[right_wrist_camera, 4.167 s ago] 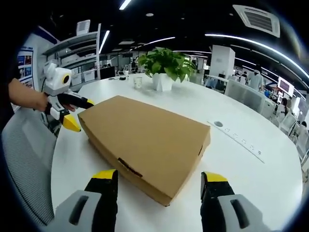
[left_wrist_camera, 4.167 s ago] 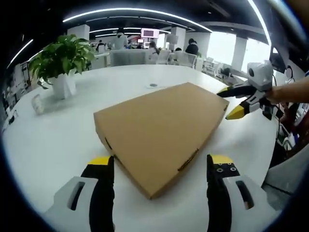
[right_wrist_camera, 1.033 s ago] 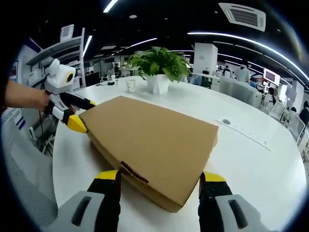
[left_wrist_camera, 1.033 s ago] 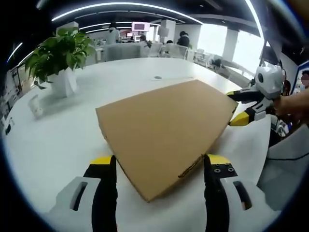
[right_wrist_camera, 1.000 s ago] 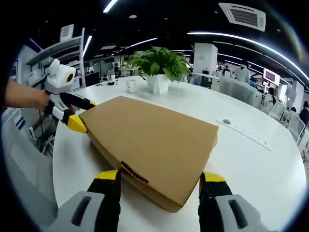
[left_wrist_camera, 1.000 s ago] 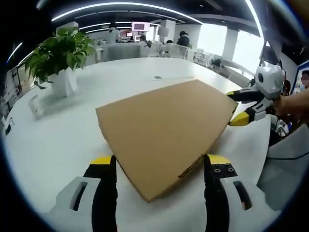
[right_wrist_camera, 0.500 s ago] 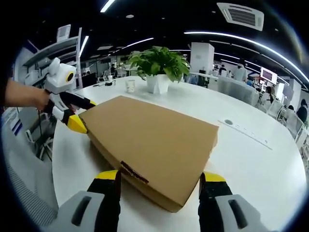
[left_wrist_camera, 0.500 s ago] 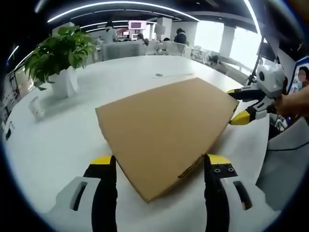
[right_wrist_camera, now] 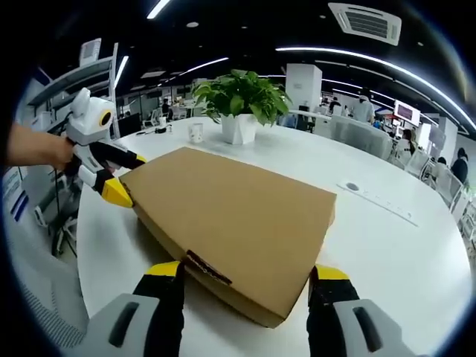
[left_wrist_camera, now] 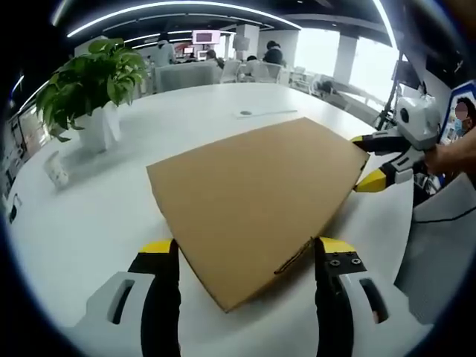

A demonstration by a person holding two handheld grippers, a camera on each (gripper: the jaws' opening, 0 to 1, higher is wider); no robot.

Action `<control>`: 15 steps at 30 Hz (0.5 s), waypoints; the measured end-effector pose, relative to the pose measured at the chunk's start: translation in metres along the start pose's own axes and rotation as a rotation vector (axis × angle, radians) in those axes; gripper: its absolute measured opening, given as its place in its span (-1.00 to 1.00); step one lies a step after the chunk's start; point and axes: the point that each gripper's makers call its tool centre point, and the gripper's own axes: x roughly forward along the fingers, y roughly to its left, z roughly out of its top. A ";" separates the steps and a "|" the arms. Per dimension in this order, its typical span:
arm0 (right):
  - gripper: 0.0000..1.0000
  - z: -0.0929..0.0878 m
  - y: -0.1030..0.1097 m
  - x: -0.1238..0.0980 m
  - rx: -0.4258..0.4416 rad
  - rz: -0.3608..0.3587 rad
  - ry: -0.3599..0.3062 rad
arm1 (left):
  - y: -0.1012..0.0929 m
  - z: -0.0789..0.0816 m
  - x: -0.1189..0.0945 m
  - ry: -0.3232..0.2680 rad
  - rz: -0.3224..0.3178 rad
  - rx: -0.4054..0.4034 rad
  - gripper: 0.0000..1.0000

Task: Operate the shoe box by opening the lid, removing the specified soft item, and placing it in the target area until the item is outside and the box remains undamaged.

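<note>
While both grippers' fingers spread wide, flat brown shoe box point(left_wrist_camera: 253, 197), lid seemingly closed

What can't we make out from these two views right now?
- Contents of the shoe box: lid shut in both views, so the soft item is hidden.
- Small cup beside the plant: too small to identify, right gripper view.
- Whether the left gripper touches the box corner: unclear.
- The box's far sides: hidden by its lid.

A wide white counter point(left_wrist_camera: 89, 223) carries a closed brown cardboard box point(left_wrist_camera: 253, 197), lying flat near its near edge. Farther back on the left stand a potted plant point(left_wrist_camera: 93, 89) and a small cup point(left_wrist_camera: 53, 169).
</note>
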 end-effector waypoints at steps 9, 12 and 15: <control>0.29 0.001 0.004 0.001 0.011 -0.014 0.004 | 0.004 0.000 -0.001 0.013 -0.008 0.016 0.47; 0.29 0.002 0.007 0.002 0.014 -0.019 0.007 | 0.006 0.000 -0.001 0.015 -0.005 0.023 0.48; 0.29 0.003 0.009 0.004 0.017 -0.024 0.010 | 0.009 -0.001 -0.002 0.017 -0.007 0.028 0.48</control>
